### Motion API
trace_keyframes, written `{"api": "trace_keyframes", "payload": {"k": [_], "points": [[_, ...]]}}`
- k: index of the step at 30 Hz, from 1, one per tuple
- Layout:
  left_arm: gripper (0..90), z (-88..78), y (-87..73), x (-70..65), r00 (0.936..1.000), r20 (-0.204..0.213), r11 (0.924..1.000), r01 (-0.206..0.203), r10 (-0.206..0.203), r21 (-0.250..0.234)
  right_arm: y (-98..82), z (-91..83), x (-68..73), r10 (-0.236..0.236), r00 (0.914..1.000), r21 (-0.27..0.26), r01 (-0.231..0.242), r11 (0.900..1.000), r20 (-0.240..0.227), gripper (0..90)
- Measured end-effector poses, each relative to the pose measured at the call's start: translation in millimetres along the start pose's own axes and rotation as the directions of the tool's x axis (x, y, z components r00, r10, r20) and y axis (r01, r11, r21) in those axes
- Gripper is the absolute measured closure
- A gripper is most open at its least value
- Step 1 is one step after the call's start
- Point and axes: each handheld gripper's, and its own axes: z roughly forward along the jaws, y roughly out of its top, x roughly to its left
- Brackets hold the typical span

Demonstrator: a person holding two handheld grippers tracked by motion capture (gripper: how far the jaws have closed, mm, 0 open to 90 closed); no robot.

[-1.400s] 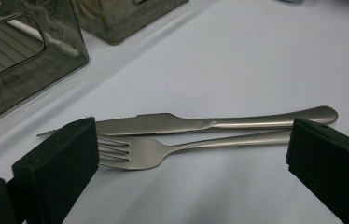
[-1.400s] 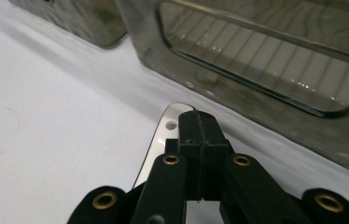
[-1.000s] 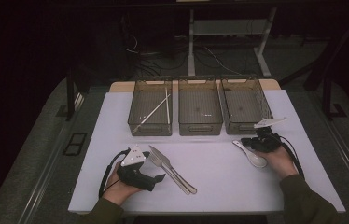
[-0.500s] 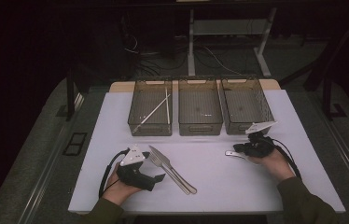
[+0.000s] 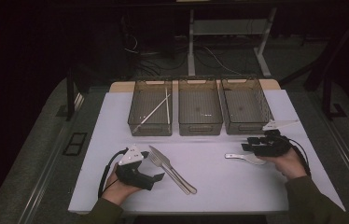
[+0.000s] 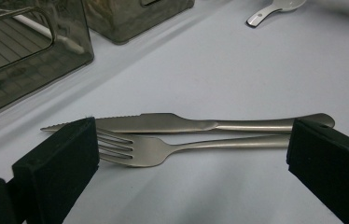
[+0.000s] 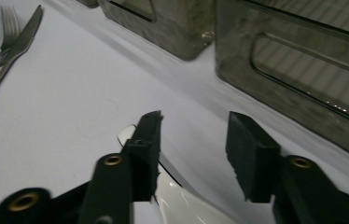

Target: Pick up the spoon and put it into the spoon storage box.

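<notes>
White spoon (image 5: 246,158), likely light, stiff, glazed-slippery; best pinched across the narrow handle at its left end. Right gripper (image 5: 246,146) jaws just opened, spoon released beneath.

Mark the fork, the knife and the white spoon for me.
fork (image 6: 137,150), left gripper view, base of the tines.
knife (image 6: 163,122), left gripper view, mid blade.
white spoon (image 5: 246,158), high view, handle.

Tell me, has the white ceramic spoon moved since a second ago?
Yes. The white ceramic spoon has swung round, handle now toward the steel fork, lying nearer the person, farther from the right-hand bin.
</notes>
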Motion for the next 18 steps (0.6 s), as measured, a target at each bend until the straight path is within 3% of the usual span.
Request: {"api": "trace_keyframes", "payload": {"k": [5,12,18], "points": [[1.7,-0.7,-0.3,0.2,1.0,0.0,1.0,0.003,-0.003,-0.009,-11.1,-10.9,-2.6,0.011,0.9999,0.015,-0.011,1.0,0.013,43.7],[1.7,-1.2,0.0,-0.1,1.0,0.002,0.9999,-0.004,0.004,-0.01,-31.2,-18.8,-3.8,-0.014,0.9997,0.047,0.013,0.999,0.022,42.0],[1.7,-1.7,0.2,-0.4,1.0,-0.001,0.9999,-0.008,0.008,-0.01,-39.5,-19.5,-9.2,-0.007,0.9993,0.061,0.005,0.998,0.036,41.0]]}}
